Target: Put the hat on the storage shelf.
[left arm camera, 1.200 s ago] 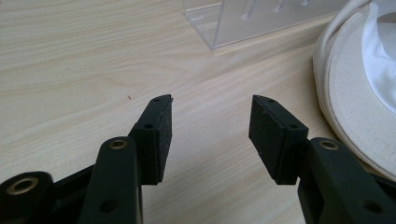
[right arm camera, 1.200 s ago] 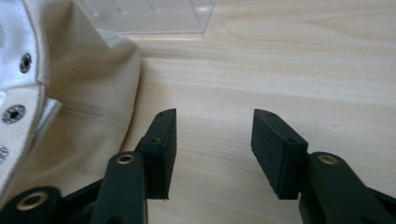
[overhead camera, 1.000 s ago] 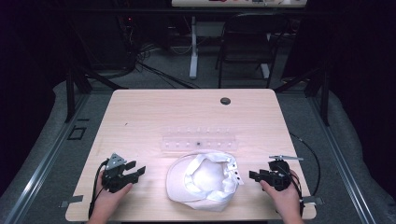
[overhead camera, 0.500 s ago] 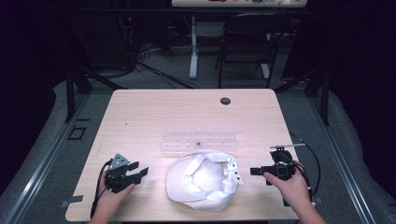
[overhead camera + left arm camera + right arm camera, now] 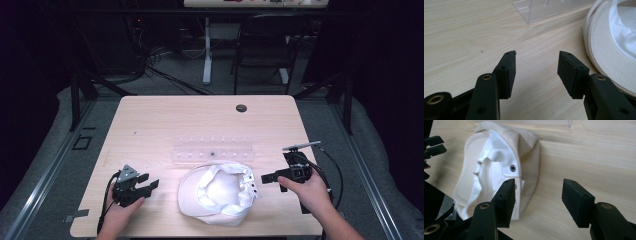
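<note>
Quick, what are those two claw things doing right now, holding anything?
Left gripper: open, empty, beside the white fabric cap.
Right gripper: open, empty, jaws just widened, nothing between them.

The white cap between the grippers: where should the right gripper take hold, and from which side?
Probably the cap edge nearest the right gripper: the strap end with snaps. It lies crown-down, opening up, so that thin edge stands free of the table. Come in level from the cap's right, one jaw inside, one outside.
</note>
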The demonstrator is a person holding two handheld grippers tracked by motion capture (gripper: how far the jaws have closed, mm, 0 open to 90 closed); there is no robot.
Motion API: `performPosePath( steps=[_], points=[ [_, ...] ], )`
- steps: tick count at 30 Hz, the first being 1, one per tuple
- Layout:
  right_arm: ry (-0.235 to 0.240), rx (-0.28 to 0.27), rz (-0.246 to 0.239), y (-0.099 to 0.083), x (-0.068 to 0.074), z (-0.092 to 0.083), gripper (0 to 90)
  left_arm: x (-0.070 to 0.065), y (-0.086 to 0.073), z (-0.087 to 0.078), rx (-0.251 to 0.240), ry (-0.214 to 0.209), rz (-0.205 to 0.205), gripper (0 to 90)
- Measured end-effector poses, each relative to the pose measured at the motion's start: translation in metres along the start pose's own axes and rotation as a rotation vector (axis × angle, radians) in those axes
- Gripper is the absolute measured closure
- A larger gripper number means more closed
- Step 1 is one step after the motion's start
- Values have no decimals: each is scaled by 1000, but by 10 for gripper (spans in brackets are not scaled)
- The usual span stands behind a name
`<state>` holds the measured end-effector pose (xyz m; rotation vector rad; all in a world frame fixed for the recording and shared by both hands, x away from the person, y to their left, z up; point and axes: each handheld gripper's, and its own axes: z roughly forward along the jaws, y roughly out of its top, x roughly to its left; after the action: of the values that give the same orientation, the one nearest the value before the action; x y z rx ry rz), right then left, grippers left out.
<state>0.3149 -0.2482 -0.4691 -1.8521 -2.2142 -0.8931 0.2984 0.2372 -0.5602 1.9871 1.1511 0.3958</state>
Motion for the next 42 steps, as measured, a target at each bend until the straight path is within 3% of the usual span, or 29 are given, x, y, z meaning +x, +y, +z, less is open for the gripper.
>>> performPosePath(
  steps=[12, 13, 19, 22, 24, 25, 28, 30, 31, 32, 34, 35, 36, 38, 40, 42],
  points=[
    [83, 98, 5, 10, 17, 11, 426, -1, 0, 0, 6, 0, 4, 492],
    [78, 88, 35, 9, 19, 14, 425, -1, 0, 0, 6, -4, 3, 491],
    [86, 126, 30, 8, 18, 27, 426, -2, 0, 1, 8, -5, 6, 491],
    [93, 118, 50, 6, 18, 35, 427, -2, 0, 1, 10, -5, 3, 491],
    [100, 145, 45, 7, 17, 39, 427, -2, 0, 1, 10, -5, 7, 491],
    [94, 128, 67, 6, 18, 42, 427, -2, 0, 1, 11, -6, 3, 491],
    [109, 163, 65, 5, 16, 49, 427, -2, 0, 2, 13, -7, 8, 491],
    [118, 149, 82, 3, 17, 55, 427, -2, 0, 2, 12, -7, 7, 491],
    [125, 189, 51, 4, 16, 56, 428, -2, 0, 2, 10, -7, 5, 491],
    [125, 151, 93, 1, 18, 61, 428, -2, 0, 2, 12, -7, 6, 491],
    [138, 229, 36, 3, 15, 62, 429, -2, 0, 2, 16, -8, 10, 491],
    [138, 189, 82, 1, 18, 66, 431, -2, 0, 2, 16, -8, 10, 492],
    [145, 184, 94, 0, 18, 68, 433, -2, 0, 2, 16, -8, 10, 491],
    [161, 205, 91, 0, 18, 69, 435, -2, 0, 2, 13, -6, 9, 491],
    [158, 190, 98, 1, 20, 68, 436, -2, 0, 2, 17, -8, 9, 491],
    [169, 218, 66, 4, 20, 63, 440, -2, 0, 2, 15, -8, 7, 491]
  ],
)
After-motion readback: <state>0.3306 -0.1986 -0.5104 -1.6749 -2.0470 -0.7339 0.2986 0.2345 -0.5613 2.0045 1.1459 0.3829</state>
